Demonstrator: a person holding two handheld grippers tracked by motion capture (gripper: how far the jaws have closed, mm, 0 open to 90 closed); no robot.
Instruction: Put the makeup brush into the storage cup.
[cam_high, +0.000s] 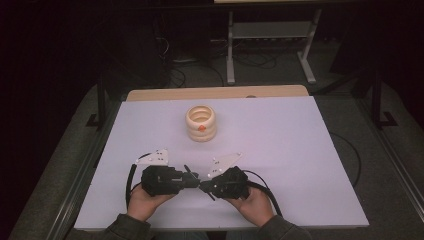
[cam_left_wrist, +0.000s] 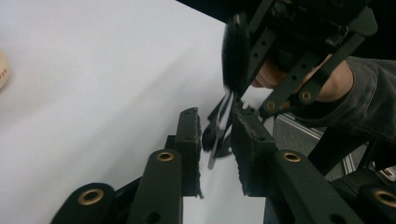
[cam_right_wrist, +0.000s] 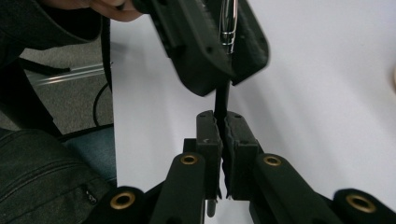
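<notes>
A slim pen with a black barrel (cam_right_wrist: 220, 100) and a silver clip end (cam_right_wrist: 227, 23) spans the gap between my two grippers, which face each other tip to tip near the table's front edge. My right gripper (cam_right_wrist: 223, 123) is shut on the black barrel, pads pressed against it. My left gripper (cam_left_wrist: 217, 121) stands open, with the pen (cam_left_wrist: 223, 116) between its jaws and a gap on either side. From above, the left gripper (cam_high: 192, 177) and the right gripper (cam_high: 205, 186) meet at the middle front, a hand under each.
A cream ribbed ring-shaped pot (cam_high: 201, 122) with an orange mark stands mid-table, beyond the grippers. The white table sheet (cam_high: 300, 150) lies bare to the right and left. Cables trail from both grippers. A metal desk frame (cam_high: 270, 45) stands behind the table.
</notes>
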